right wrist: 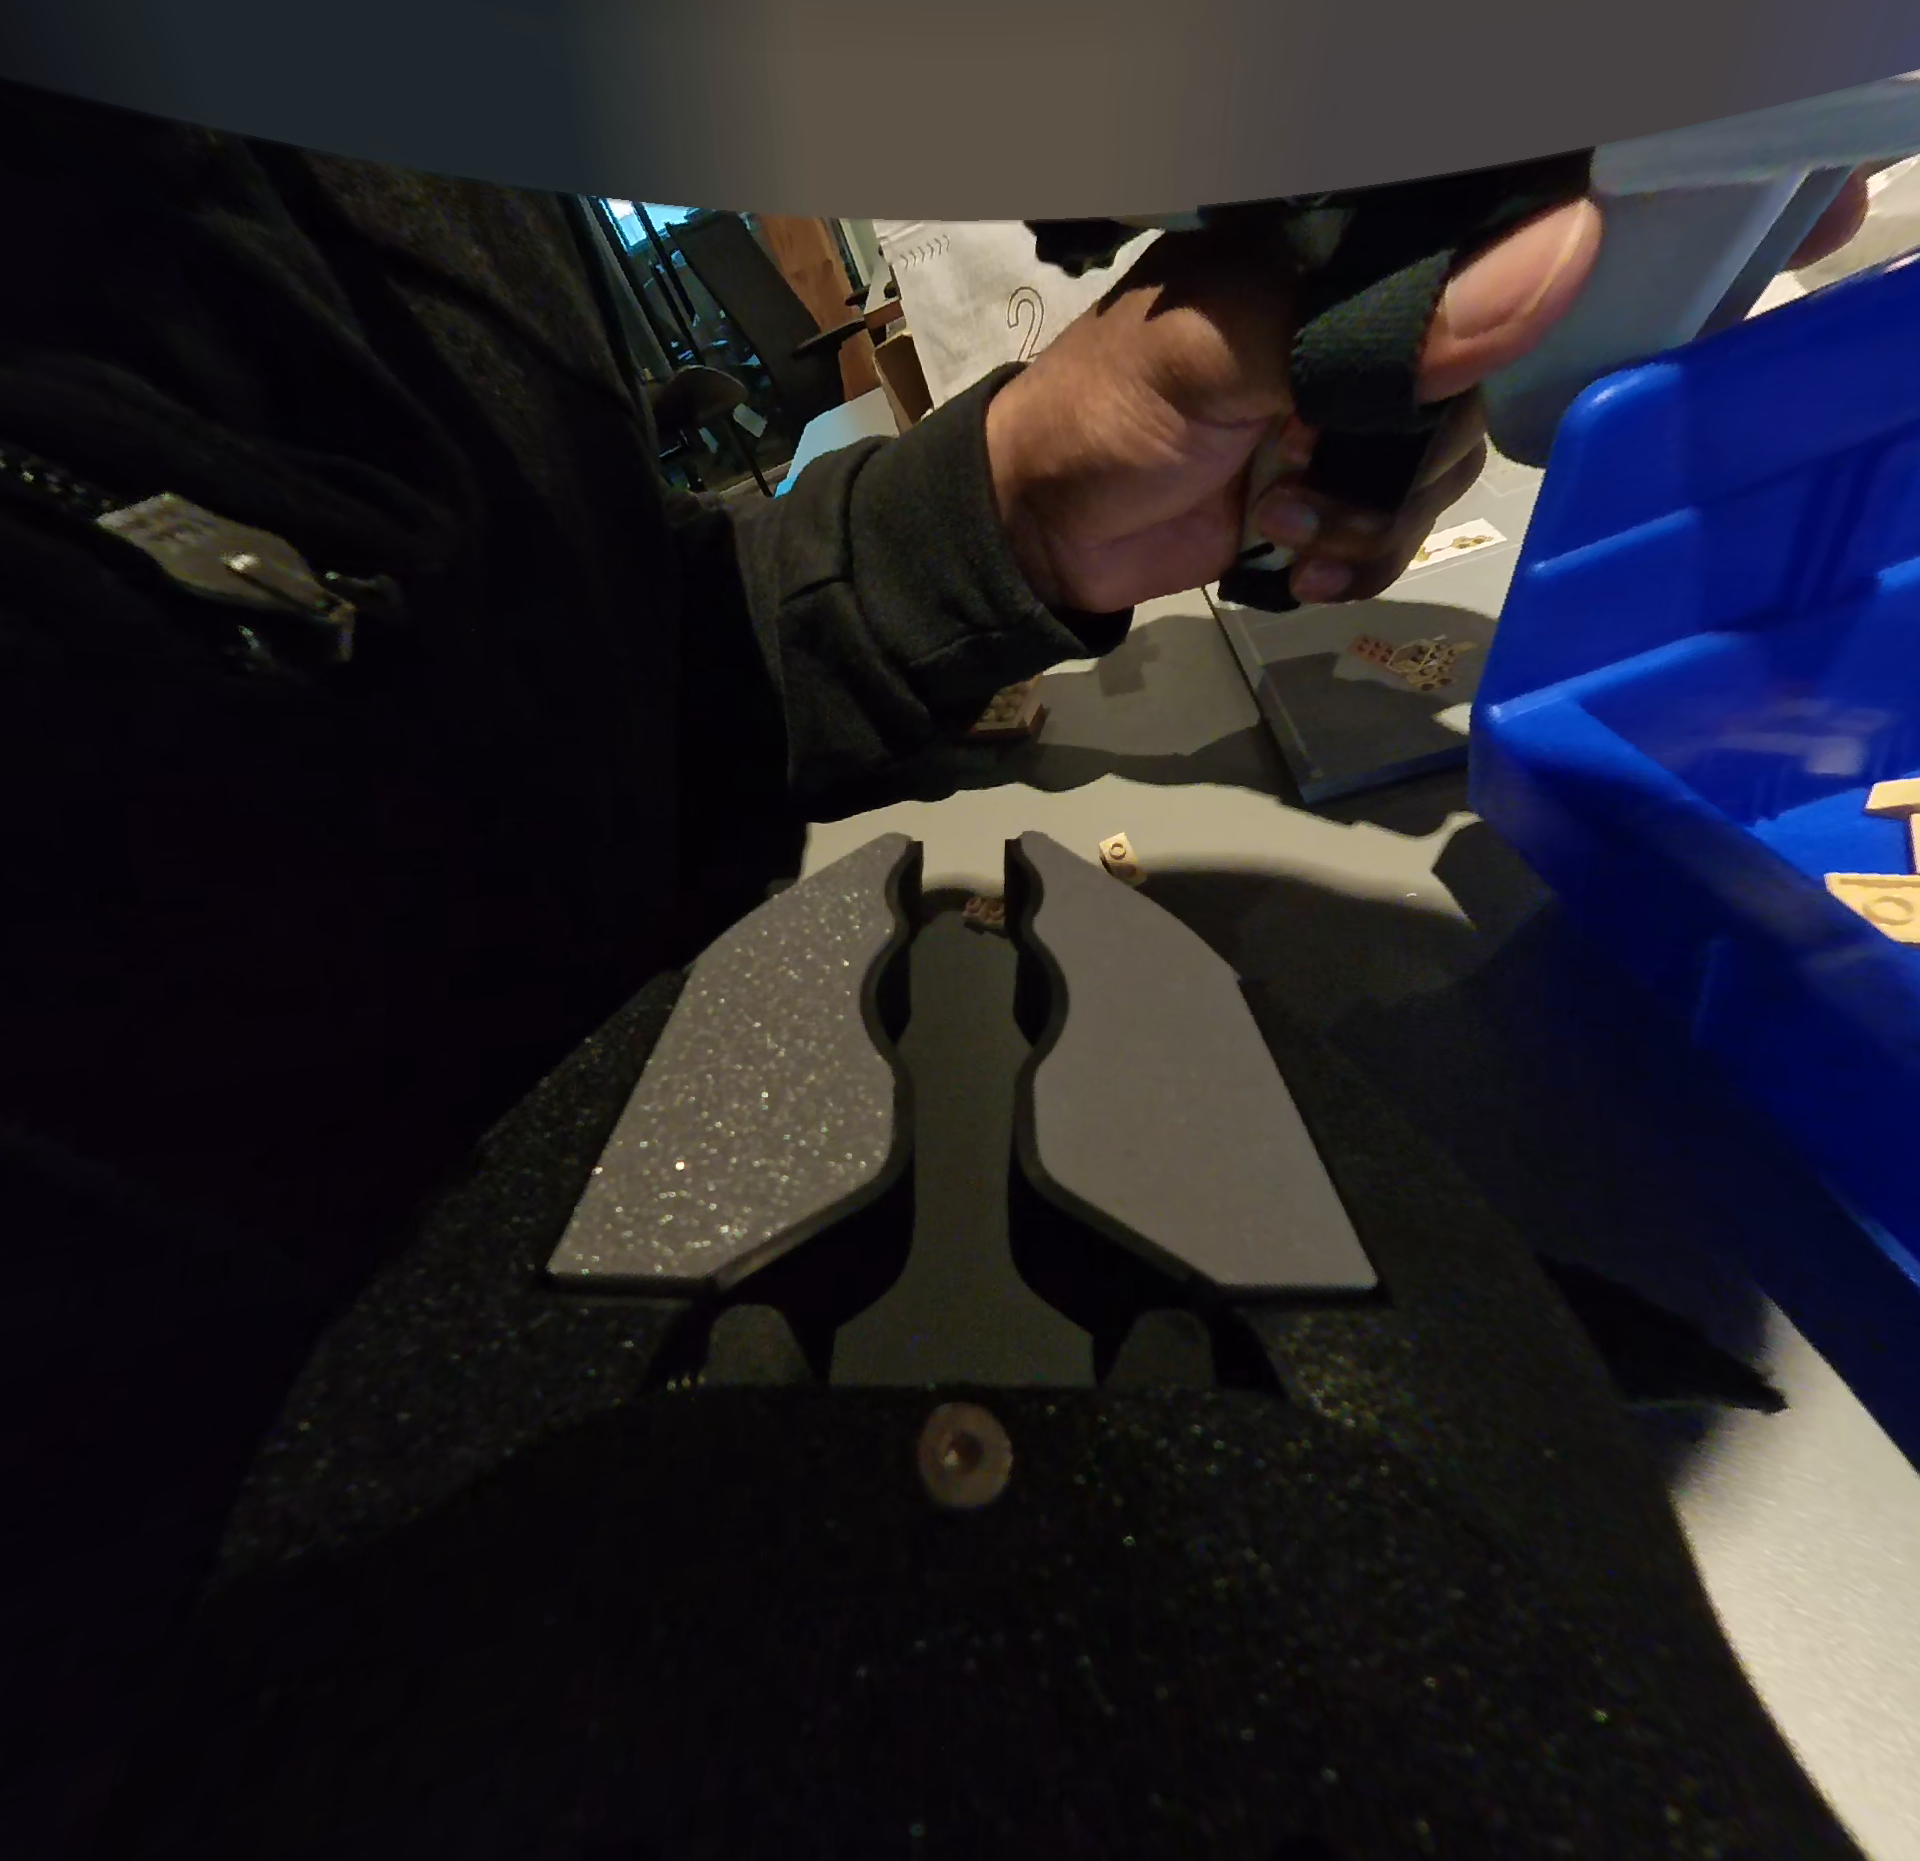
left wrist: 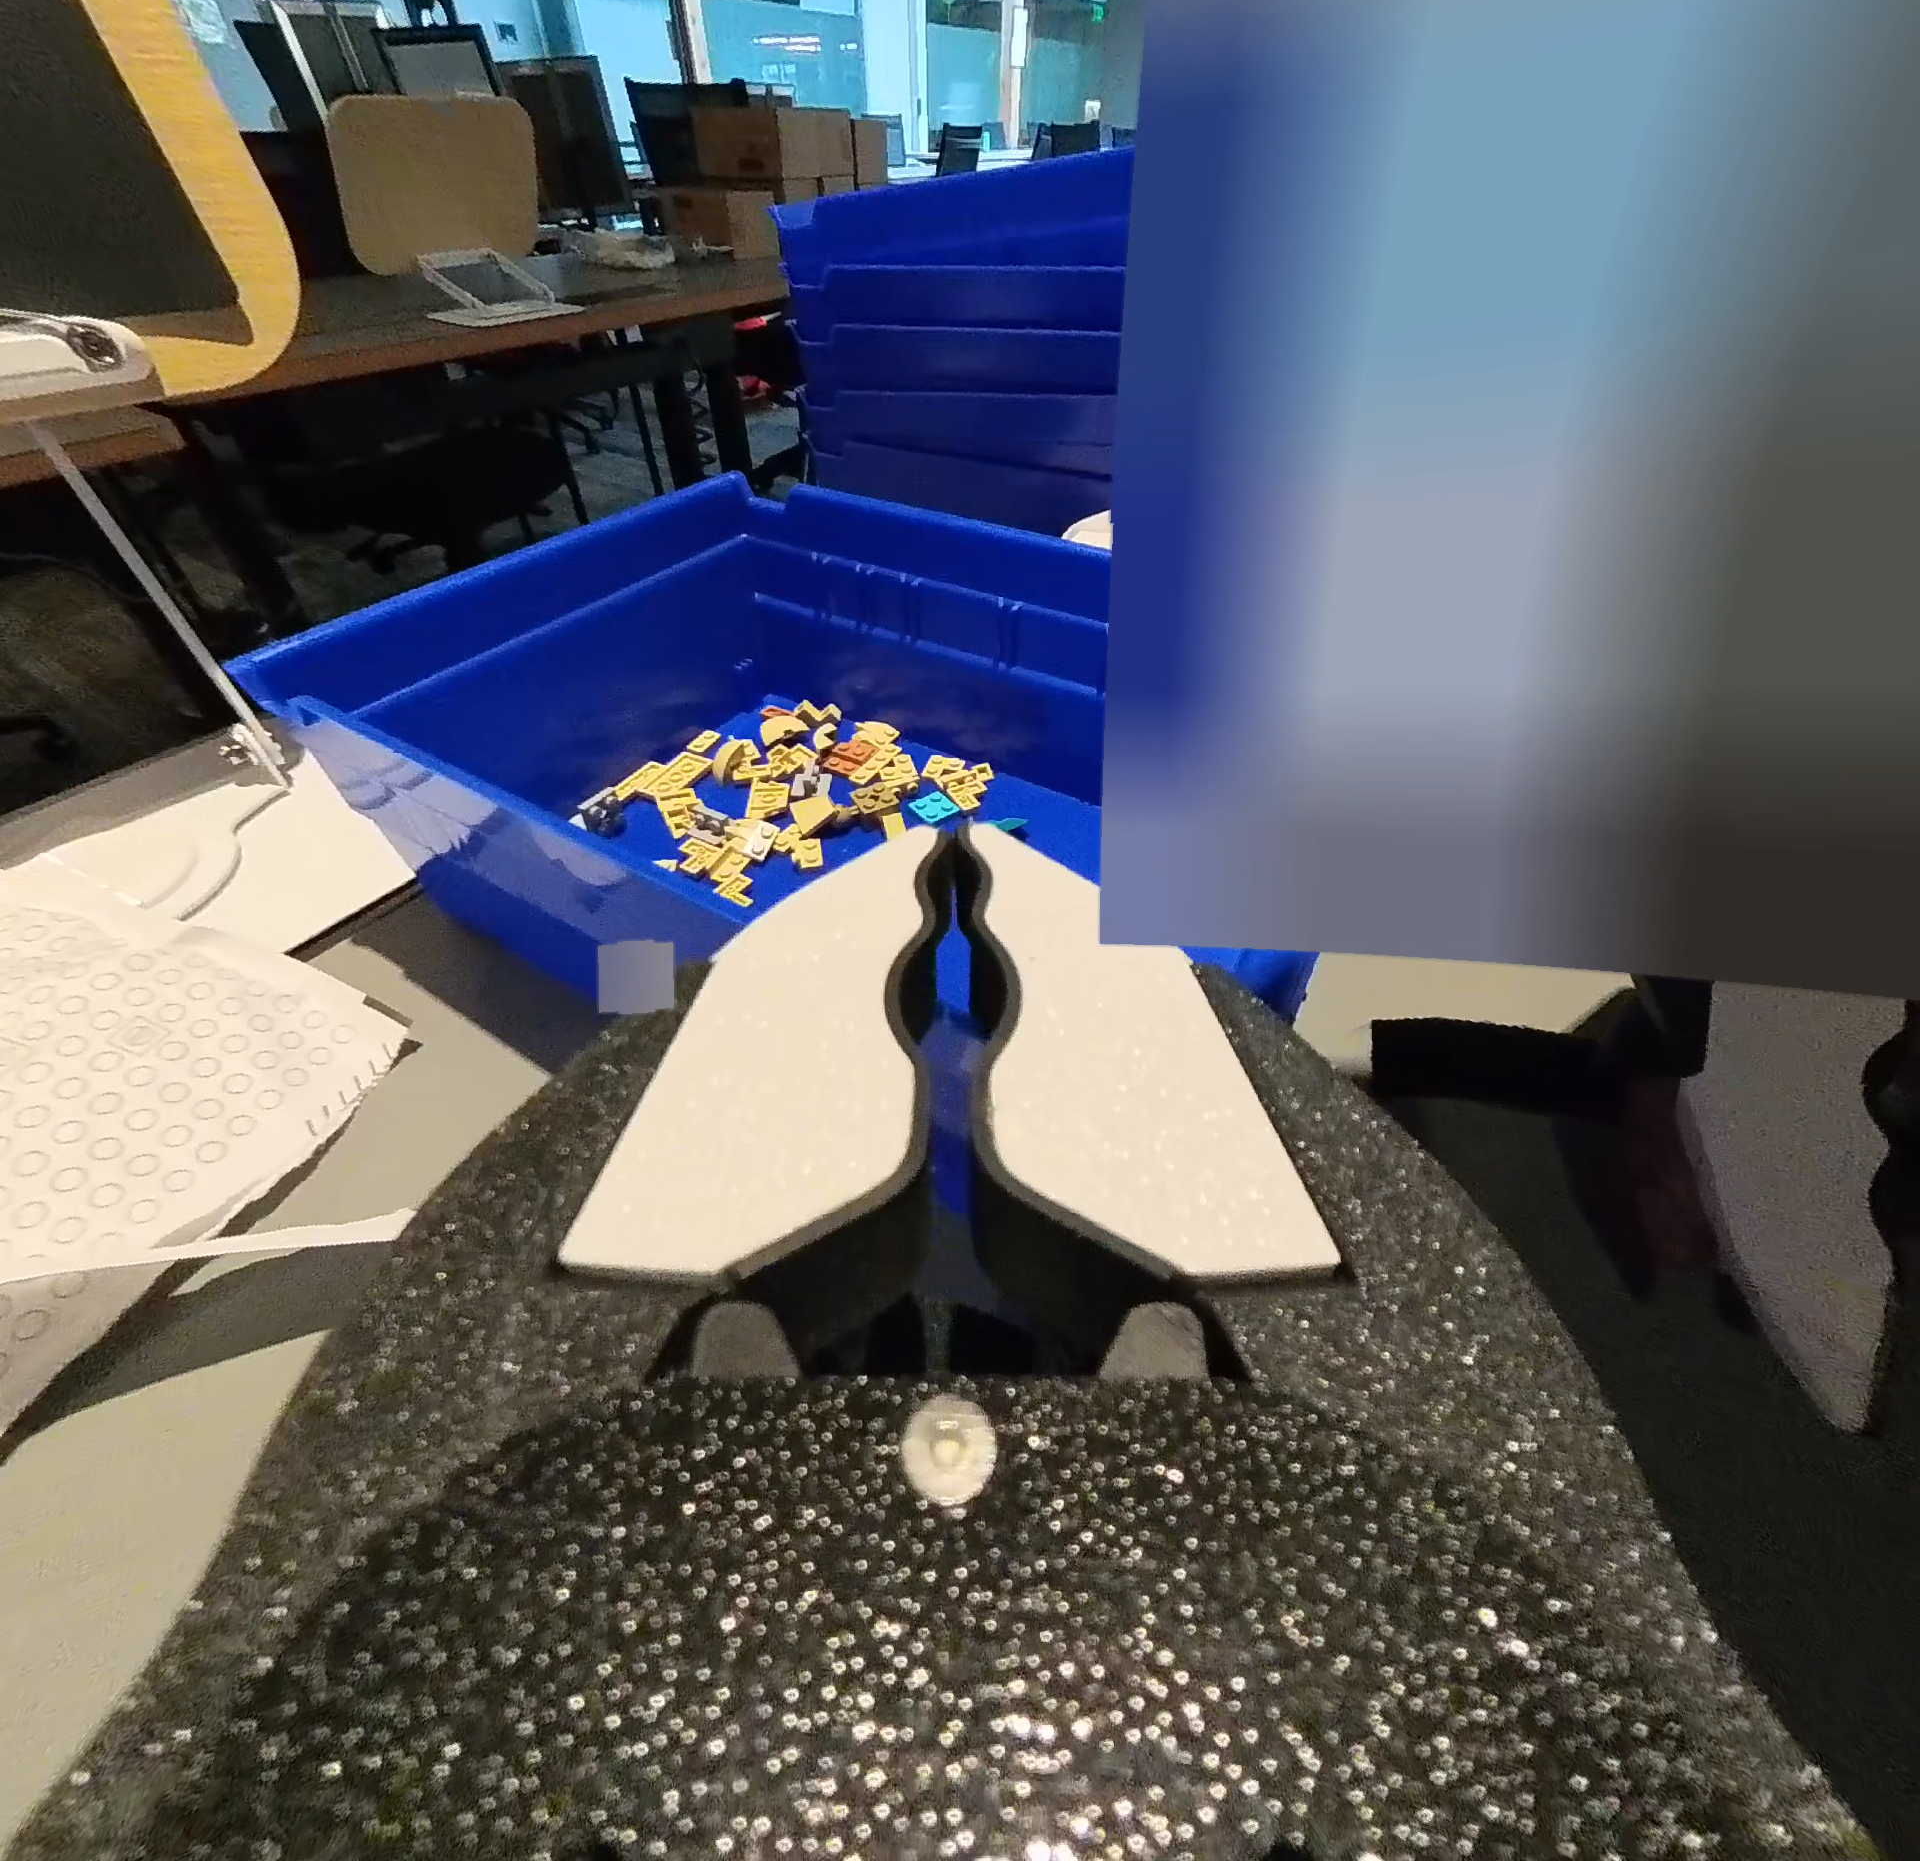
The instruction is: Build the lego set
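Left wrist view: your left gripper (left wrist: 954, 835) has its tips pressed together with nothing between them. It is raised above the near wall of the blue bin (left wrist: 499, 668) and aimed at the bin floor. The lego pieces (left wrist: 800, 788) lie just beyond the tips in a loose heap on that floor. They are mostly tan plates, with one teal plate (left wrist: 932, 806) nearest the tips and an orange-brown one (left wrist: 850, 759) farther back. The heap has no common direction; single plates point every way, and its spread runs left to right across the bin. A stack of blue bins (left wrist: 966, 346) stands behind, a perforated white sheet (left wrist: 135, 1073) lies on the table to the left, and desks fill the background.

In the right wrist view, your right gripper (right wrist: 962, 855) is spread, tips apart and holding nothing, low over the grey table (right wrist: 1174, 720). A small dark brick (right wrist: 984, 909) lies on the table between the tips; its orientation cannot be read. A tan one-stud piece (right wrist: 1120, 859) lies just right of the right tip, tilted. Your left hand (right wrist: 1226, 440), in a dark sleeve, is directly ahead. The blue bin (right wrist: 1704, 606) crowds the right side, and an instruction booklet (right wrist: 1371, 689) lies beyond.
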